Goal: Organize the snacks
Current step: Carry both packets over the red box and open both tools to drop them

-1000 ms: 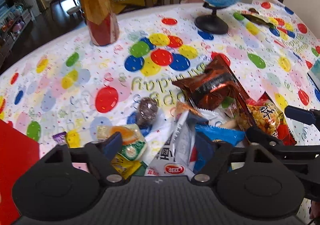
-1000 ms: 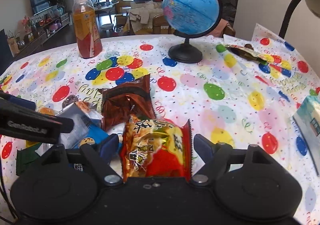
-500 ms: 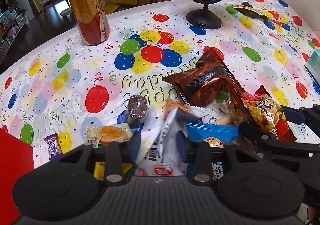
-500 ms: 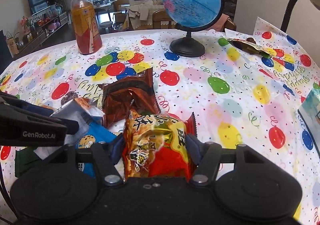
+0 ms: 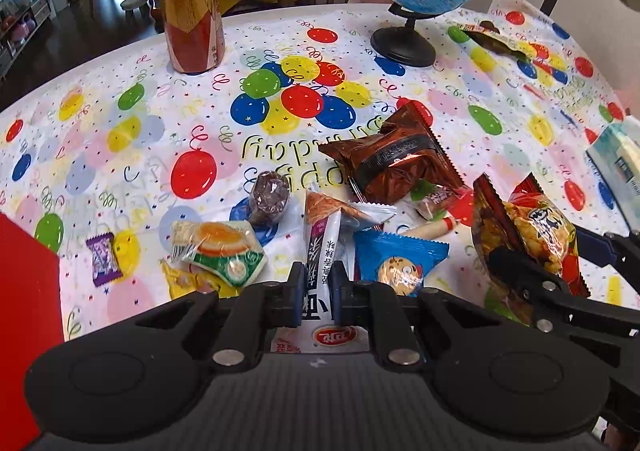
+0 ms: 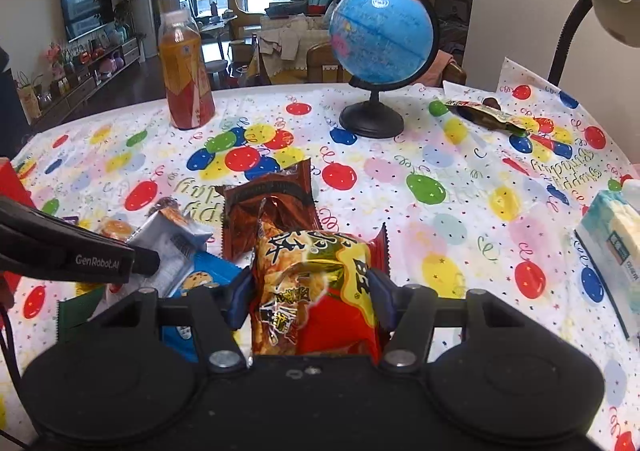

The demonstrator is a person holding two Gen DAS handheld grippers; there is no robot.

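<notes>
- A round table under a balloon-print birthday tablecloth point(image 5: 120, 155) fills both views, with a living room and windows behind it.
- At the far side stand a blue globe point(image 6: 382, 39) and a bottle of amber drink point(image 5: 190, 5).
- The snack pile lies at the near edge — a brown foil packet point(image 5: 394, 159), a blue cookie packet point(image 5: 400, 263), an orange-and-green sweet point(image 5: 220, 247), a small purple candy point(image 5: 102, 257).
- The left gripper point(image 5: 316, 293) is pinched tight on a white stick packet point(image 5: 322, 251), which rises from the pile between its pads.
- The right gripper point(image 6: 310, 293) has its jaws closing on a red-and-yellow crisp packet point(image 6: 316, 283) — both pads press its sides.
- A tissue pack point(image 6: 616, 247) sits near the right edge.
</notes>
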